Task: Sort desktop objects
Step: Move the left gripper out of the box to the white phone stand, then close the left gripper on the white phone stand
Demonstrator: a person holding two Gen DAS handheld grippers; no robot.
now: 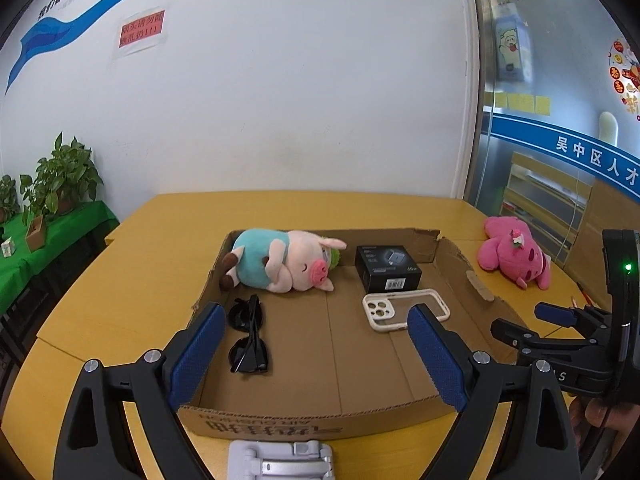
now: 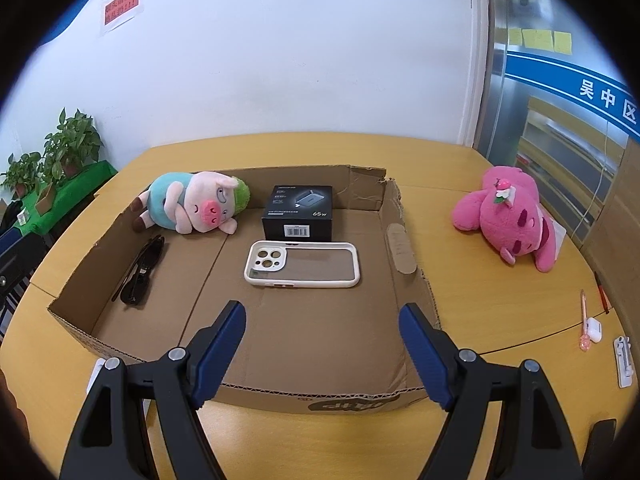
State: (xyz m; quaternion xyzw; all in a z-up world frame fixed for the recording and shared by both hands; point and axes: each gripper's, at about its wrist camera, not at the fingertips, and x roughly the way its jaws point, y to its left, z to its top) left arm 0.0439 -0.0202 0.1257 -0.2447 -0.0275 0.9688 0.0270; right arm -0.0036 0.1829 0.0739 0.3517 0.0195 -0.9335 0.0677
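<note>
A shallow cardboard tray [image 2: 404, 216] with torn, low walls sits on a yellow table [image 2: 500, 304]. Four items lie inside it. A plush pig [image 2: 192, 206] in a teal shirt, with a pink snout and a green patch behind its head, lies on its side in the far left corner. Just right of it stands a black charger box [image 2: 298, 212] bearing white print, a product picture and a barcode label on its near face. Directly in front of that box, close to it, a white-rimmed phone case [image 2: 302, 264] lies flat, its camera cut-outs at the left end and its back panel clear. Folded black sunglasses [image 2: 140, 276] lie along the tray's left wall, apart from the pig.

Outside the tray, well to the right on the table, a pink plush bear [image 2: 508, 218] lies on its side with a small flower ornament on its head. Near the table's right edge lie a pink pen [image 2: 584, 320], a small white earbud case [image 2: 592, 330] and a white folding stand [image 2: 623, 362].

The left gripper [image 1: 316, 348] hovers over the tray's near wall, blue-padded fingers [image 1: 196, 354] spread wide and holding nothing. The right gripper [image 2: 322, 350] hangs likewise over the near wall, fingers [image 2: 426, 354] parted and empty. Below the left gripper a grey folding stand [image 1: 280, 460] lies on the table.
</note>
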